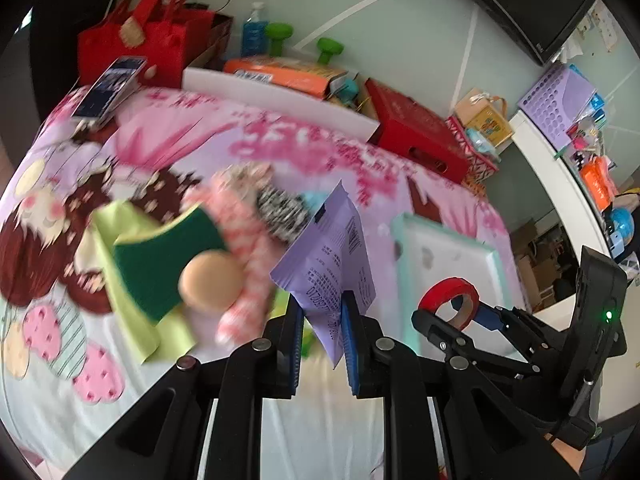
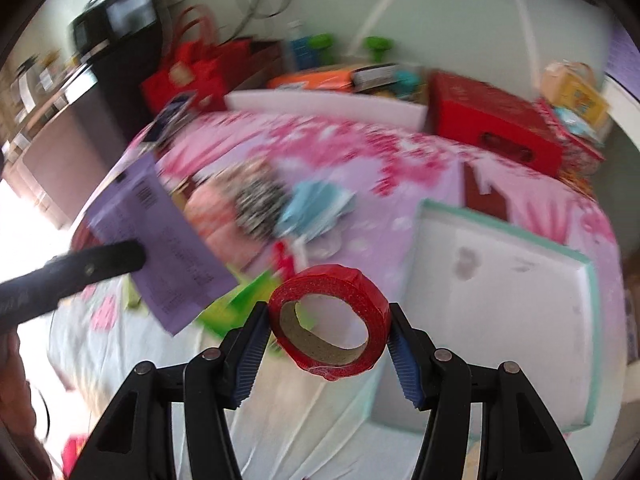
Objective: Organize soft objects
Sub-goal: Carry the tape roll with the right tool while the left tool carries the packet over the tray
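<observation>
Two tools loaded, left tool (image 1: pixel 322 312) pinching purple packet (image 1: pixel 332 256), right tool (image 2: pixel 326 336) gripping red tape (image 2: pixel 330 320)

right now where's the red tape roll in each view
Left wrist: red tape roll at lower right, held in the right gripper.
Right wrist: red tape roll at bottom centre, between that gripper's fingers.
Shared landmark: the white tray behind it.
</observation>
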The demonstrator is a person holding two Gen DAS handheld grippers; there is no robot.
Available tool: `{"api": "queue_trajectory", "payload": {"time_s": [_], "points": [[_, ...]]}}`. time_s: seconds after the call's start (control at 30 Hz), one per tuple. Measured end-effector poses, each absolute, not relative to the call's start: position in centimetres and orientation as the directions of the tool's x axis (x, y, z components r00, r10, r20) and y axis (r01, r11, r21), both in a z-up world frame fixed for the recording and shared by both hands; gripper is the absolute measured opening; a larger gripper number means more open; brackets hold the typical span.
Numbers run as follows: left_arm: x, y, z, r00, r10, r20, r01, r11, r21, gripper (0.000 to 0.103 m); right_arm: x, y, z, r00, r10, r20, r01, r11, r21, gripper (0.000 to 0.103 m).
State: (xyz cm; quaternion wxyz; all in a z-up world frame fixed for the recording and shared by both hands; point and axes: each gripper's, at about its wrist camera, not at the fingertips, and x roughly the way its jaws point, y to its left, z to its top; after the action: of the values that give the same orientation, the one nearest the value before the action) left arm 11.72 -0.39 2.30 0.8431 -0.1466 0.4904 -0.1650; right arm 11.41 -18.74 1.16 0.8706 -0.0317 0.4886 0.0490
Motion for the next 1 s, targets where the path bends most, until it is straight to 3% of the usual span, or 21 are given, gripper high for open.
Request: {"api": "queue_trajectory", "payload": {"time_s": [0.47,0.73,1.0], "points": [[16.8,-8.0,2.6,0.476,-0.484,-0.734,0.179,0.871,-0.458,0.019,14.2,-27.6,4.1,0.595,-0.237,-0.768,0.356,0.934,-0.013,0.061],[18.1,-13.1,2.2,0.433,-0.522,-0.735,0.232,0.852,-0.469,0.019,12.7,-32.7,3.8,0.547,-0.367,-0.753,0.484,0.872,-0.073,0.061],[17.8,-18.7,1.0,0.355,-0.585,-0.729,0.302,0.81,-0.503,0.019,10.0,-38.9,1.7,0.467,-0.403,-0.787,0.604,0.796,-0.049,0.061]]}}
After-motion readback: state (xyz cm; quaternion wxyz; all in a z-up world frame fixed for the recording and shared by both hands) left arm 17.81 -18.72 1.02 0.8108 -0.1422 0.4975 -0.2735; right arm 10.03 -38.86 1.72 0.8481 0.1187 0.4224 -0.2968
